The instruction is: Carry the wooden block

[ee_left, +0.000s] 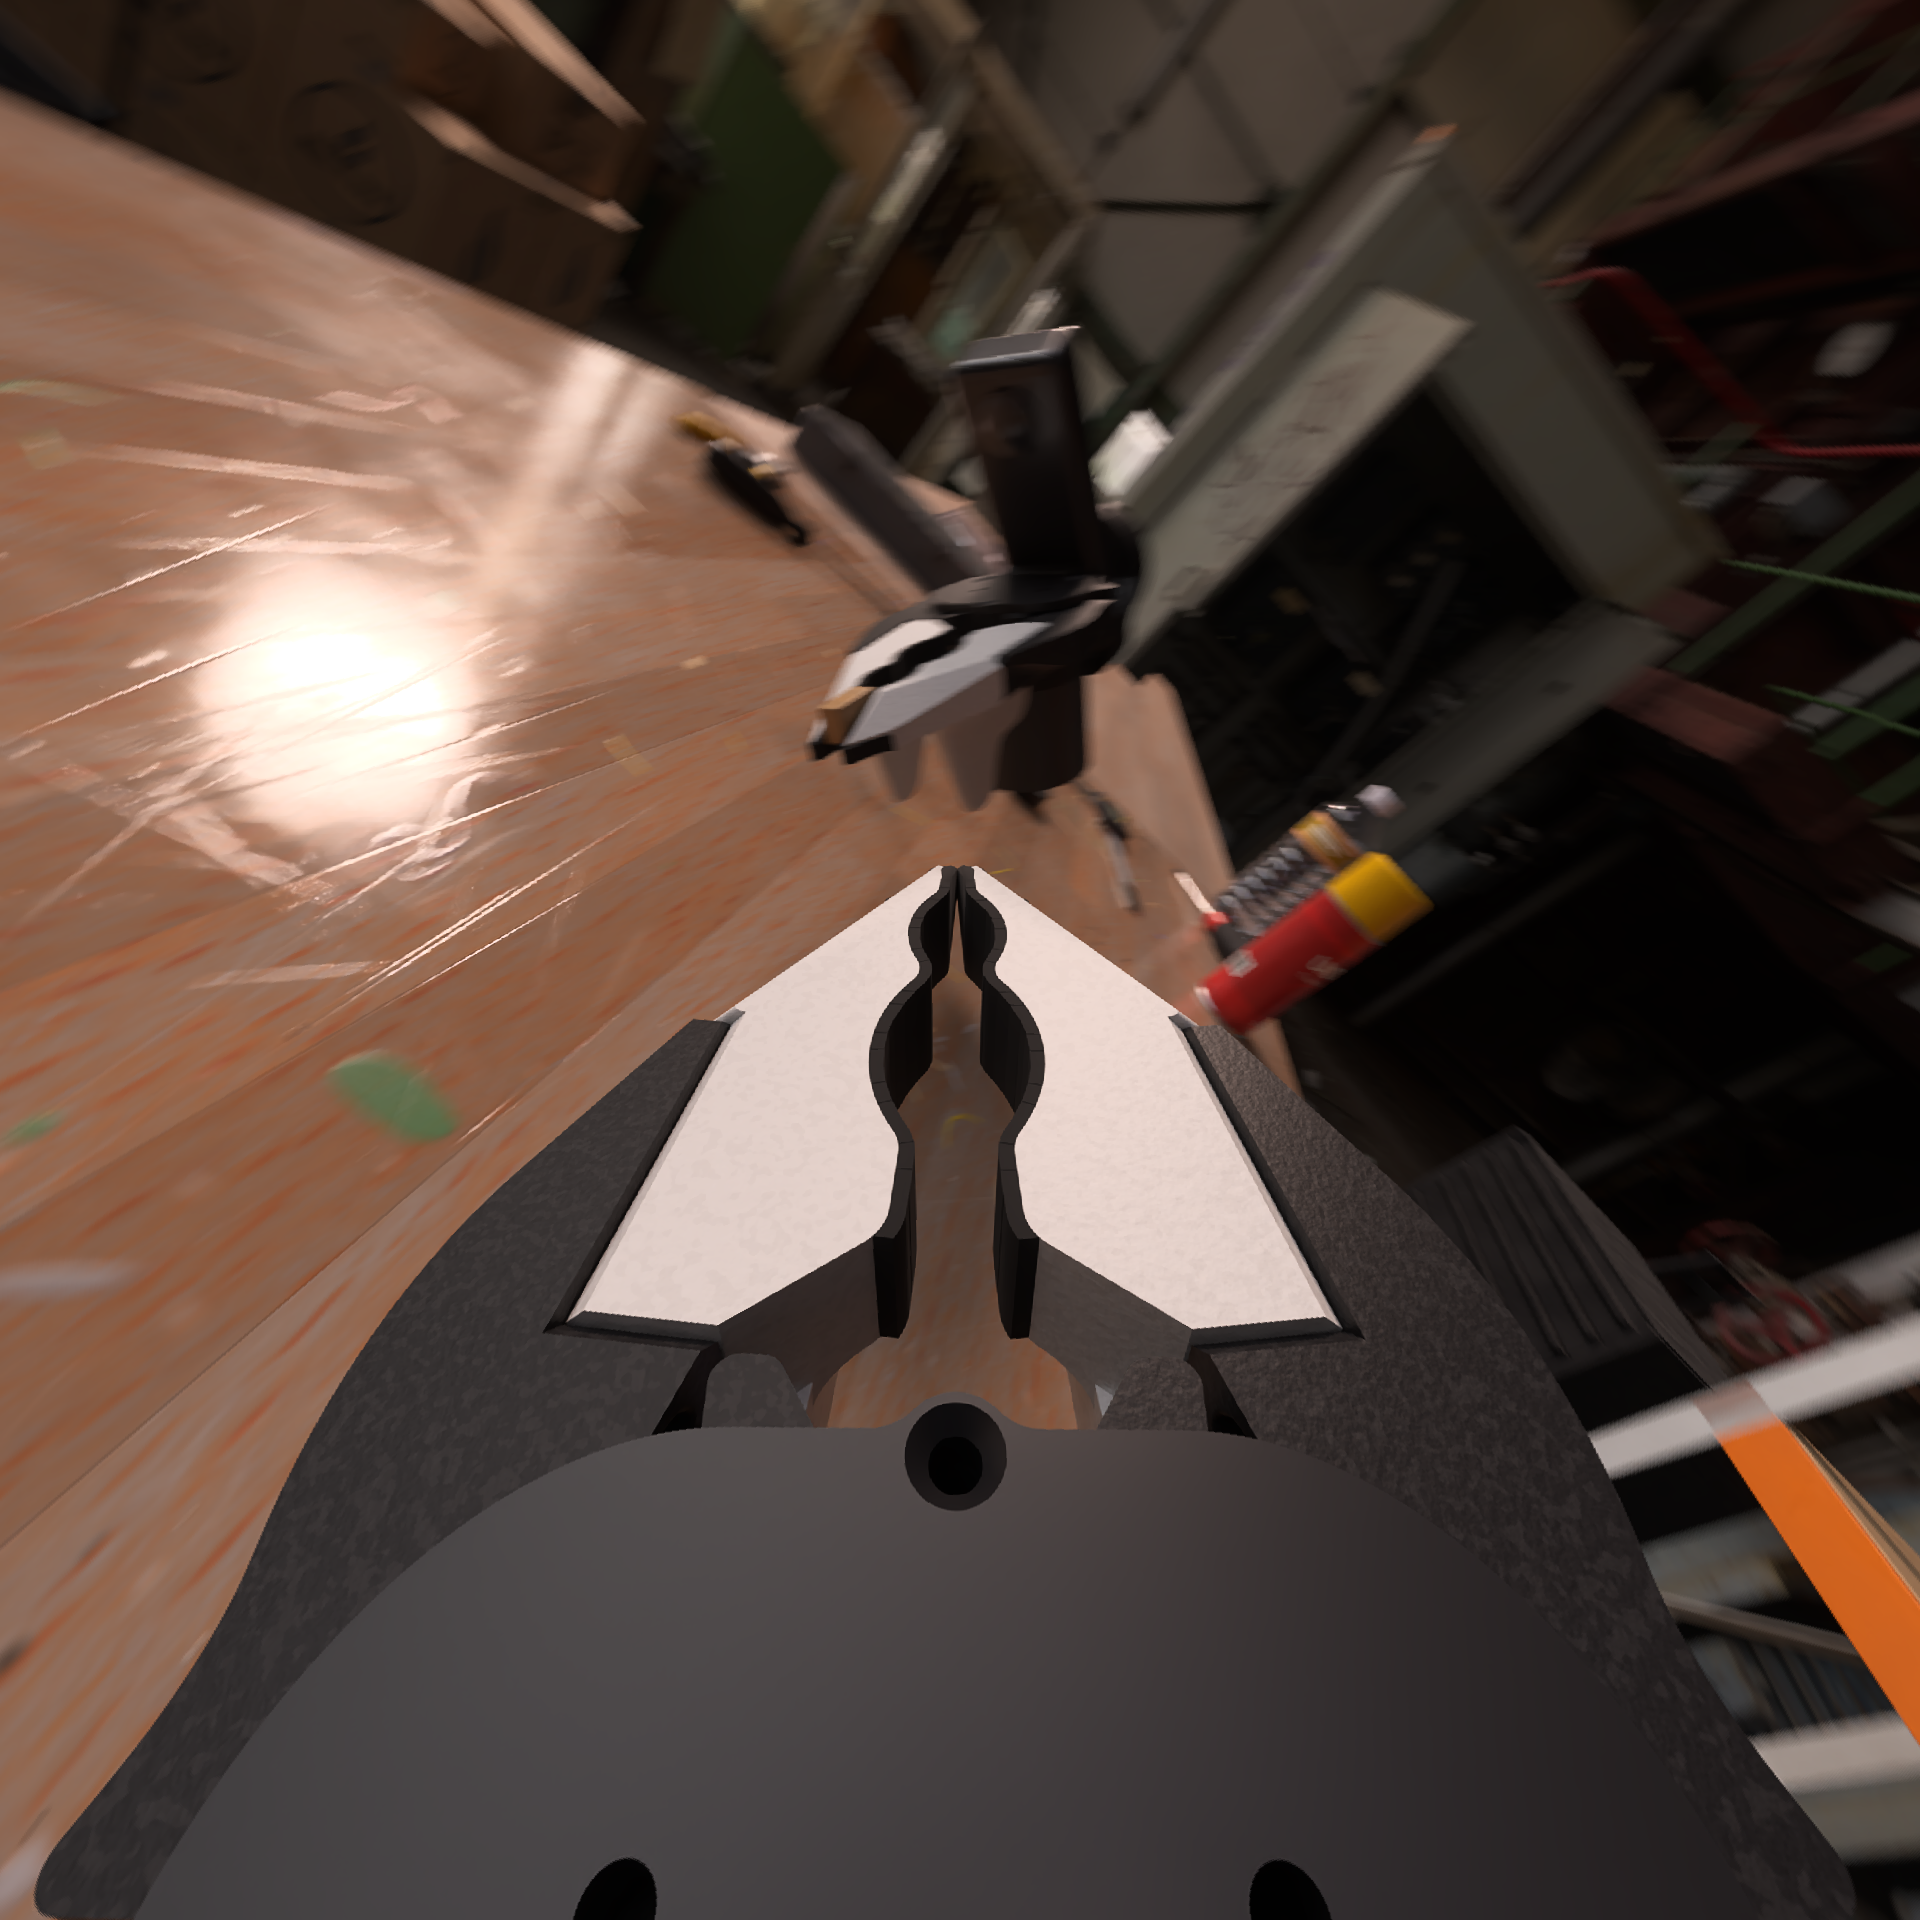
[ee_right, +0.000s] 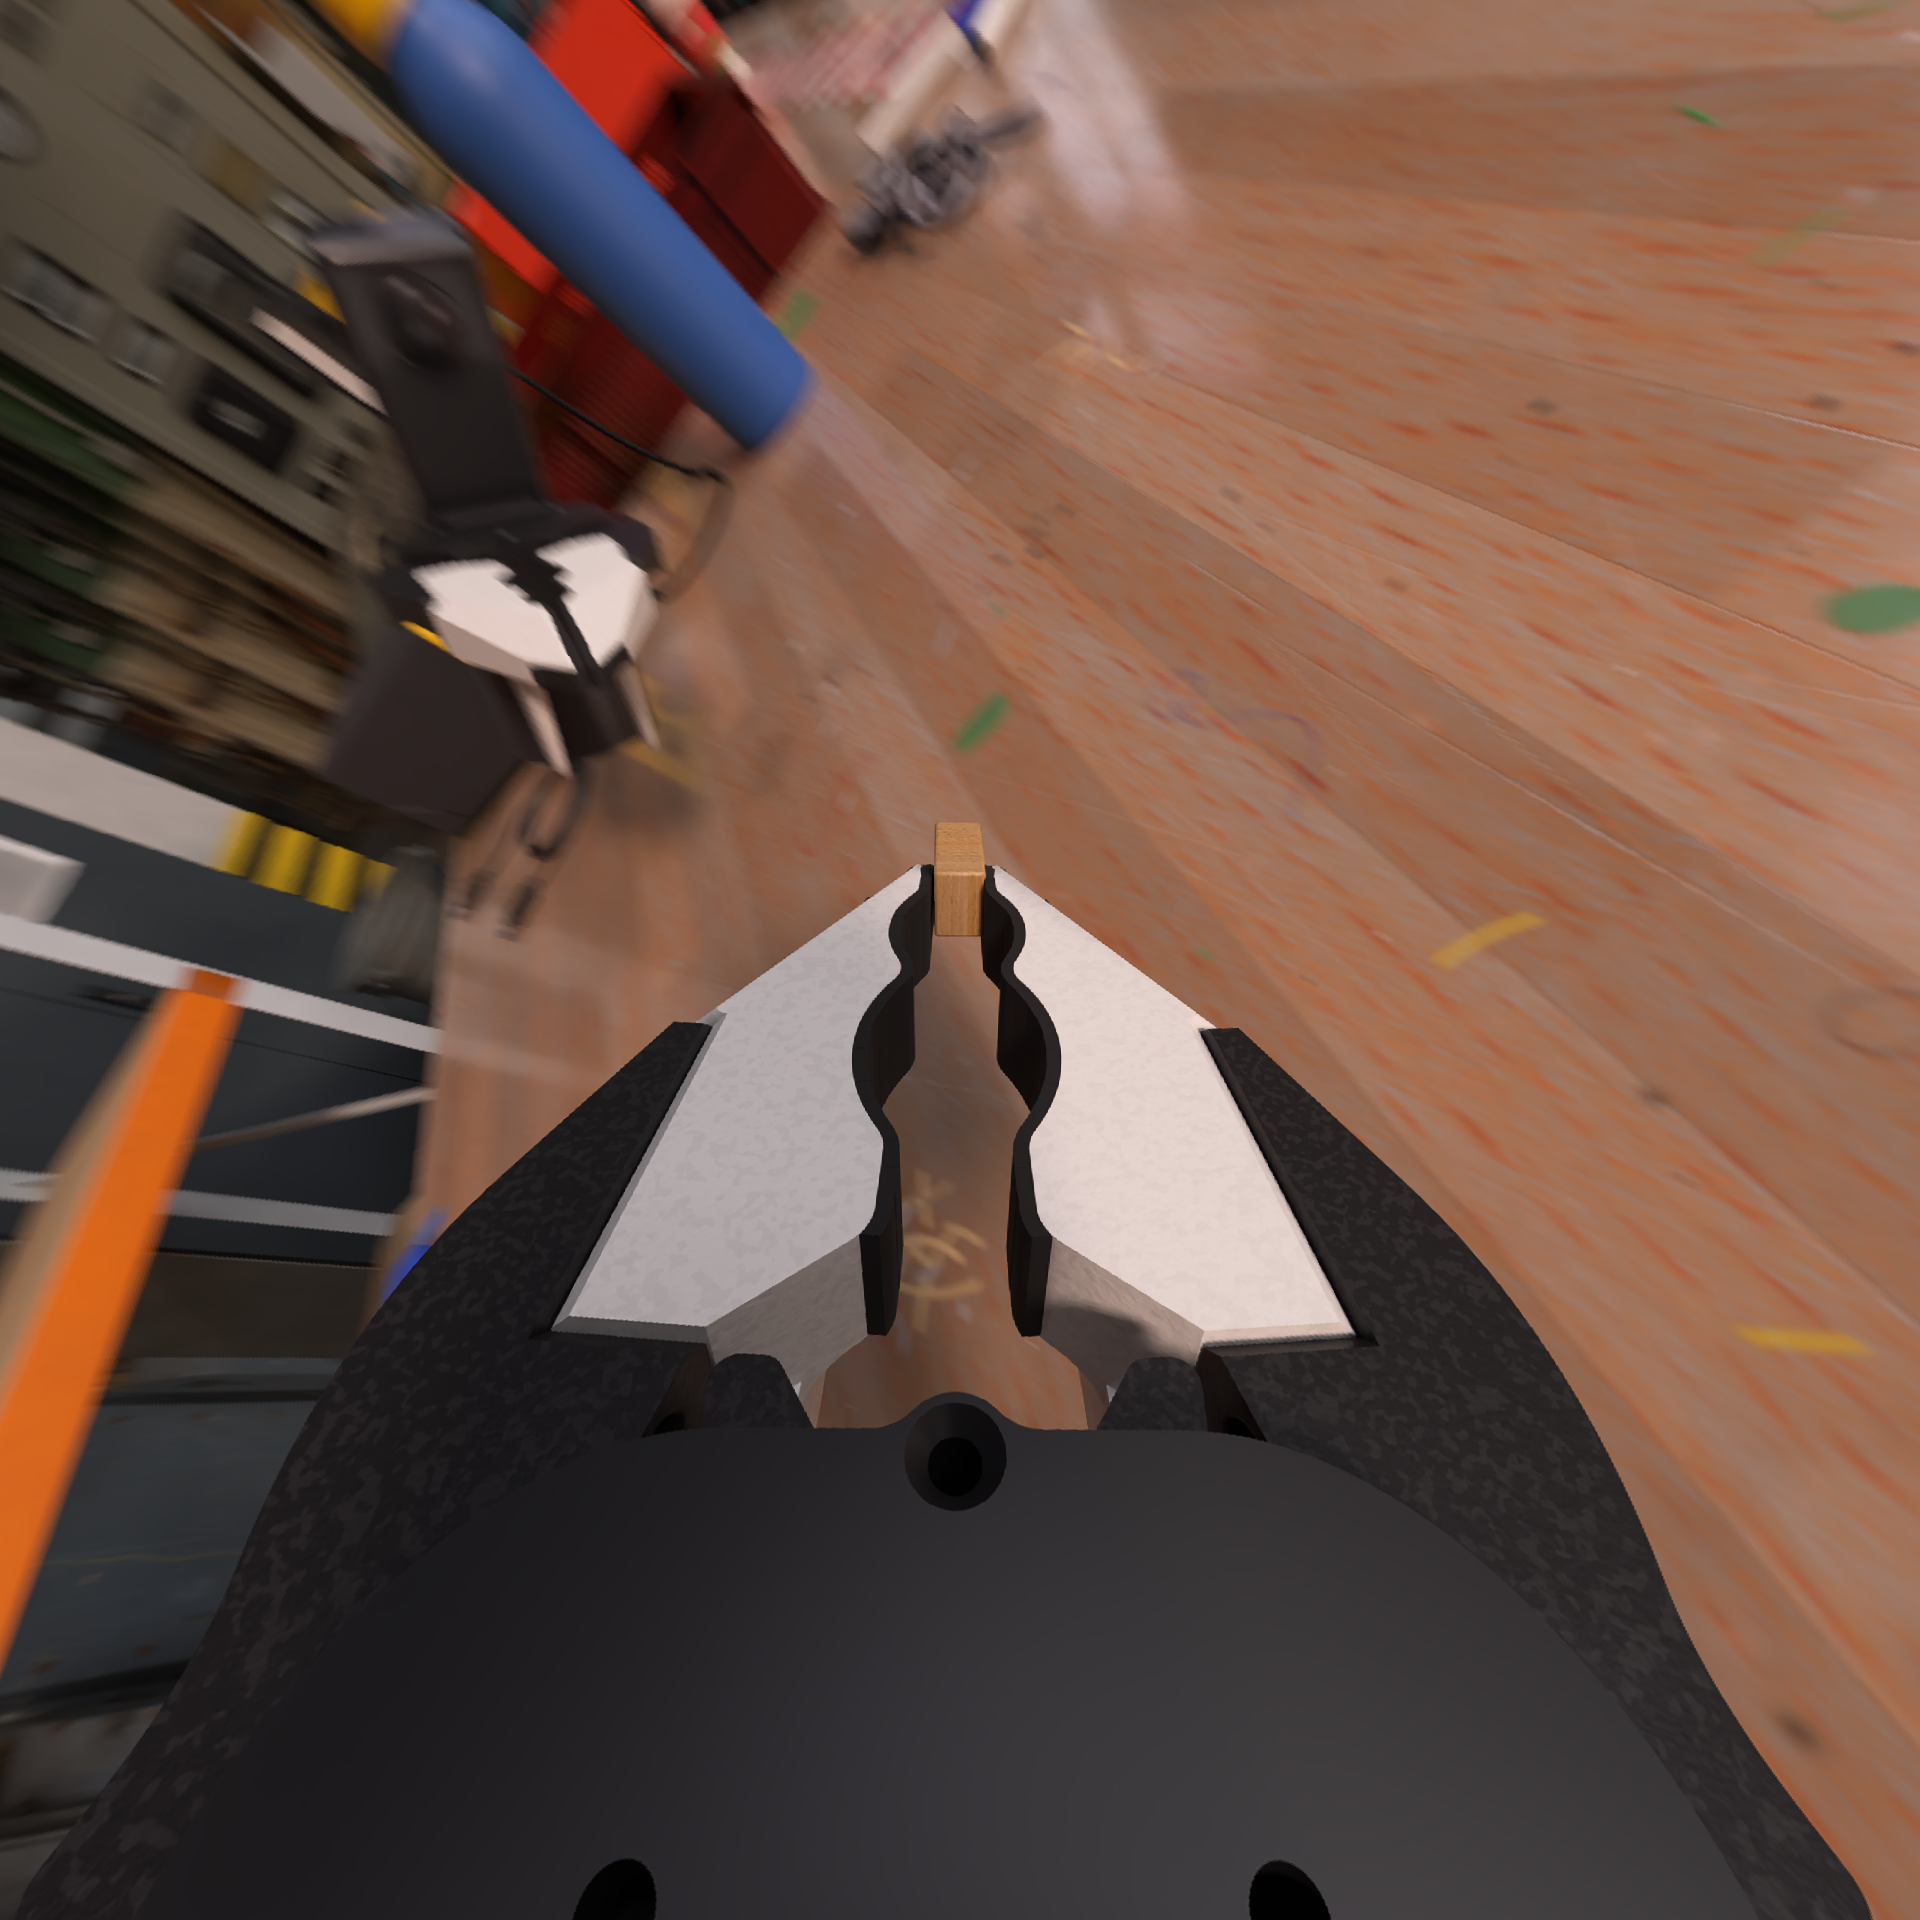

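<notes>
A small light wooden block (ee_right: 957, 881) sits pinched between the tips of my right gripper (ee_right: 957, 894), which is shut on it and holds it above the wooden table (ee_right: 1403, 623). The left wrist view shows the right gripper (ee_left: 831, 732) farther off with the wooden block (ee_left: 837, 714) at its tips. My left gripper (ee_left: 956, 875) is shut and empty, tips touching, above the table (ee_left: 312, 831). The left gripper (ee_right: 634, 717) also shows at the left of the right wrist view.
A red spray can with a yellow cap (ee_left: 1311, 940) lies near the table's right edge. Small dark tools (ee_left: 750, 480) lie far off. A blue cylinder (ee_right: 592, 223) and red box (ee_right: 727, 135) stand at the upper left. Green flecks (ee_left: 393, 1096) dot the table.
</notes>
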